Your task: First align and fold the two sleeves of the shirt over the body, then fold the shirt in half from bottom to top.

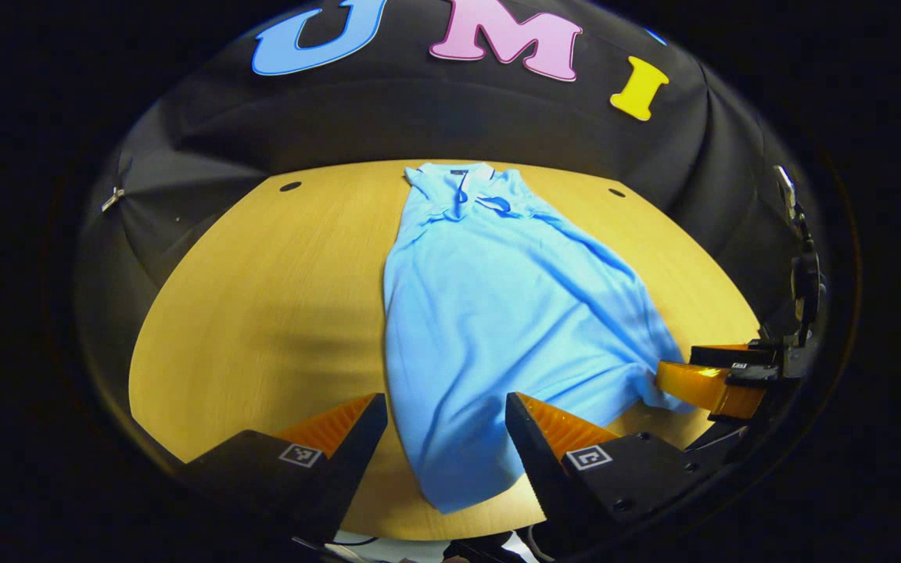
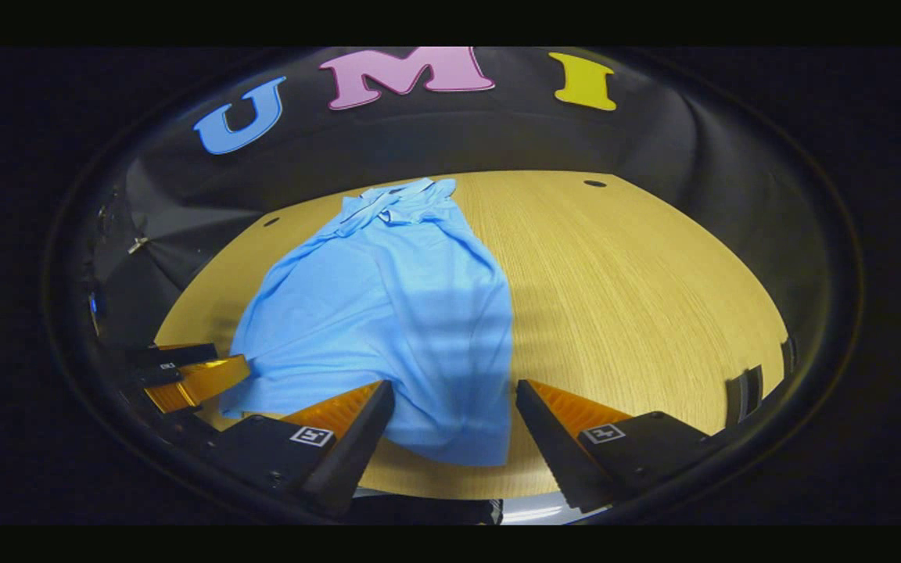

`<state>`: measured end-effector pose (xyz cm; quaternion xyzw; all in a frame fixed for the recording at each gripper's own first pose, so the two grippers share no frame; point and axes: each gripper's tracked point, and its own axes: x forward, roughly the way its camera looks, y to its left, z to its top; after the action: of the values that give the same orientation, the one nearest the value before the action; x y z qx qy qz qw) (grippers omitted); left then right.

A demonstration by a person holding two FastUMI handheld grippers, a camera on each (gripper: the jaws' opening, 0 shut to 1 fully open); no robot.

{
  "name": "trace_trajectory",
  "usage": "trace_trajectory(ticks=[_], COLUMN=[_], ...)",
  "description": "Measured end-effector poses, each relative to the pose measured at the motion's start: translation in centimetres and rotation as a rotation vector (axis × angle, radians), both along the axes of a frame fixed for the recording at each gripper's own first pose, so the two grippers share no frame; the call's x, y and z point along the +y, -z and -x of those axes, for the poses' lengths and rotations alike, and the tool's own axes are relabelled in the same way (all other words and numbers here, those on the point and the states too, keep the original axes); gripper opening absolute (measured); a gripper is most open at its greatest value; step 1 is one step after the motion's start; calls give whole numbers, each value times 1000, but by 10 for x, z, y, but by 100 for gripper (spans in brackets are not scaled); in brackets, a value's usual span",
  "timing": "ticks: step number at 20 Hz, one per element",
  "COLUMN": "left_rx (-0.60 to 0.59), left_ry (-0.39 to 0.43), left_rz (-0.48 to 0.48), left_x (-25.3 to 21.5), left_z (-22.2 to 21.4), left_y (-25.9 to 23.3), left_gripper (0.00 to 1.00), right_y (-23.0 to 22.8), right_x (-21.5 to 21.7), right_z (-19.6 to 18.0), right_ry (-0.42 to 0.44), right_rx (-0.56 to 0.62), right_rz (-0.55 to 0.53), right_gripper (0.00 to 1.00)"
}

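Both grippers hang over the near edge of the table [image 1: 263, 313] with jaws spread wide and nothing between them: the left gripper [image 1: 446, 438] straddles the near-left corner of the shirt [image 1: 489, 313], and the right gripper [image 2: 454, 426] straddles the near-right corner of its hem. Lying lengthwise down the middle of the wooden top, the shirt has its collar [image 1: 458, 184] at the far end and its hem close to the near edge. It looks narrow, as if the sleeves are already folded in, though I cannot tell for certain. Judging by its soft wrinkles, the cloth is light and limp; it will sag and bunch, so the two hem corners seem the best places to pinch. Bare table lies open to left and right, and the path toward the collar looks free. With the hem so near the table edge, a low approach could catch the rim.
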<state>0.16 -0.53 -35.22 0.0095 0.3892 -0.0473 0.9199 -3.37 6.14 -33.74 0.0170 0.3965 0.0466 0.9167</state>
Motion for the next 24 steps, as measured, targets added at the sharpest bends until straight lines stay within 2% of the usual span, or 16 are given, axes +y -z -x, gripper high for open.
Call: trace_trajectory(ticks=[3,5,7,8,9,10,12,13,14,15,16,19,20,22,23,24], left_rx=[28,16,12,29,31,34,25,21,26,34,45,85,94,95,92,85], left_ry=[-11,36,55,49,40,26,18,18,15,10,3,-6,-13,-18,-16,-14], left_rz=[-28,-69,-56,-52,-50,-43,-17,-17,-12,3,22,24,19,18,22,25], left_x=[8,3,-5,-9,-11,-13,-22,-22,-23,-23,-23,-22,-21,-24,-27,-29], left_z=[3,4,1,3,3,3,-2,-2,-2,-3,-3,-3,-4,-8,-11,-17], left_y=[17,19,20,22,20,19,19,19,19,19,19,18,16,4,-4,-14], left_gripper=[98,97,98,75,74,56,17,14,7,7,7,6,6,6,6,6], right_y=[9,10,11,9,9,11,11,10,11,9,11,11,11,3,-4,-14], right_x=[3,5,0,0,1,2,3,3,4,3,4,3,4,5,7,8], right_z=[2,1,-1,-5,-4,-8,-6,-9,-6,-7,-7,-7,-8,-12,-17,-23], right_ry=[-37,-54,-32,-25,-21,-14,-5,-23,-34,-51,-74,-102,-101,-101,-104,-108], right_rx=[8,6,17,17,29,36,45,47,60,67,76,121,138,155,155,148], right_rz=[48,71,100,93,86,72,49,46,36,26,23,10,0,-27,-43,-57], right_gripper=[99,98,84,65,46,41,6,7,7,0,5,5,11,10,0,0])
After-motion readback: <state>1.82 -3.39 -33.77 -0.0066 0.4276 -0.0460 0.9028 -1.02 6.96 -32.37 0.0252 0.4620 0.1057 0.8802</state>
